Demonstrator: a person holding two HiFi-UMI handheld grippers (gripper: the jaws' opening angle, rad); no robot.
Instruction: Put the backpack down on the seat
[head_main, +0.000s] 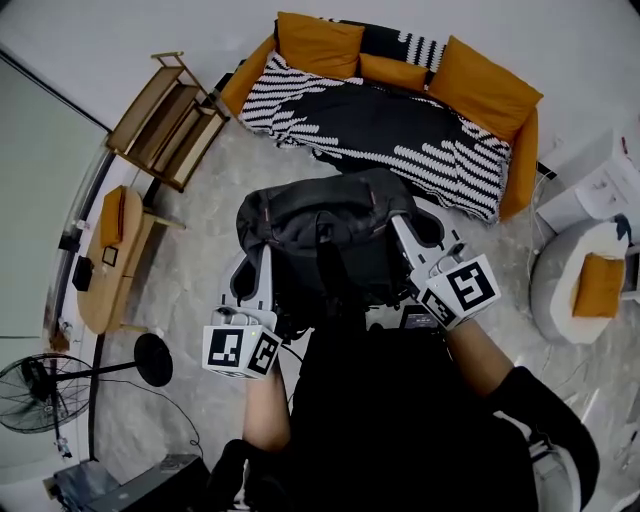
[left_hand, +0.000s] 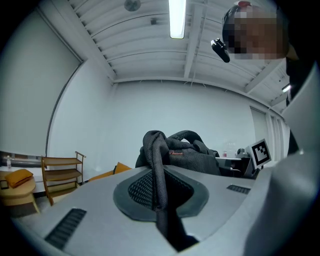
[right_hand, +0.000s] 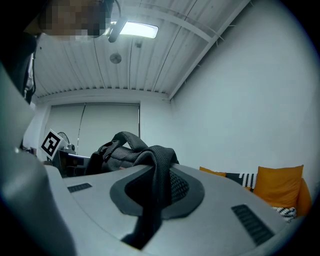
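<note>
A dark grey backpack hangs in the air between my two grippers, in front of me and short of the sofa. My left gripper is shut on one mesh shoulder strap; the bag's body bulges beyond the jaws. On the other side my right gripper is shut on the second strap, with the backpack's body behind it. The sofa seat, under a black-and-white patterned throw, lies just beyond the bag.
Orange cushions line the sofa's back. A wooden shelf rack and a round wooden table stand at the left, a floor fan at the lower left. A round grey pouf with an orange cushion stands at the right.
</note>
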